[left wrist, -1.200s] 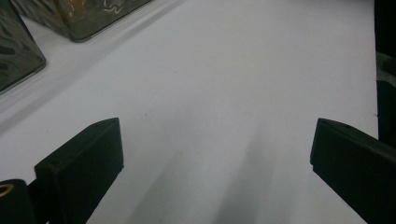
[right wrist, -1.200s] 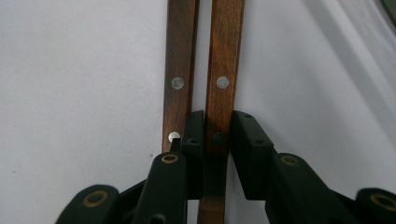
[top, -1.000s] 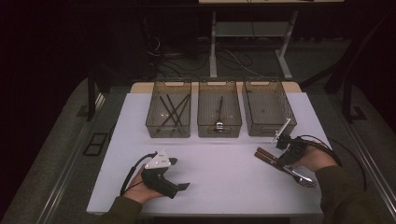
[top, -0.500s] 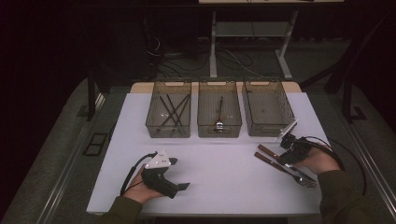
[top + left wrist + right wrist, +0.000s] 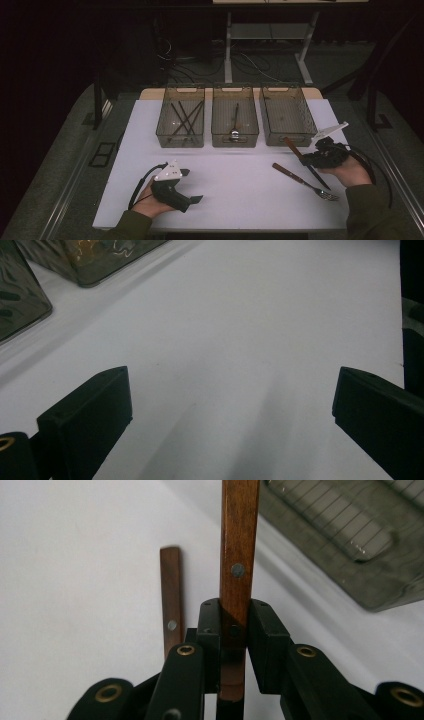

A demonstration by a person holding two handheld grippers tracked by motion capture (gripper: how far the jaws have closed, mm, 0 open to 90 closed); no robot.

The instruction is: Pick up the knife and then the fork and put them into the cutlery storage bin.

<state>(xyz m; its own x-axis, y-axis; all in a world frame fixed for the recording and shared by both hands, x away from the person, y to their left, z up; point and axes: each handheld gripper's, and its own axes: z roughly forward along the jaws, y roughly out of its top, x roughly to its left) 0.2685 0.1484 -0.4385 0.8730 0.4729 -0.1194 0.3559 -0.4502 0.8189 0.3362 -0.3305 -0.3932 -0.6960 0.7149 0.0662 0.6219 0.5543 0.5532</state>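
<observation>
1. The right gripper [image 5: 235, 630] is clenched on a wooden-handled knife [image 5: 239, 545] — both black pads press the flat sides of the handle, just below its upper rivet.
2. From those jaws the handle runs straight ahead and out past the pads; its butt end sits down between the gripper's links, and the dark blade [image 5: 316, 176] trails back under the hand toward the person.
3. In the high view the right hand [image 5: 345, 170] sits at the table's right edge, palm under the gripper body, with the gripper's nose aimed up-table and slightly left toward the right-hand bin [image 5: 305, 112], and the grey plate tipped up on its outer side.
4. A wooden-handled fork [image 5: 305, 181] lies flat on the white table [image 5: 240, 175] just left of the clenched jaws, roughly parallel to the knife and apart from it, with its tines toward the person.
5. The left gripper [image 5: 230, 405] is released — its pads stand wide apart over bare table with nothing between them.
6. The left hand [image 5: 155, 197] rests low near the front edge, wrist on the table and the jaws pointing right.
7. Two bins [image 5: 30, 285] lie ahead and to the left of the left jaws.
</observation>
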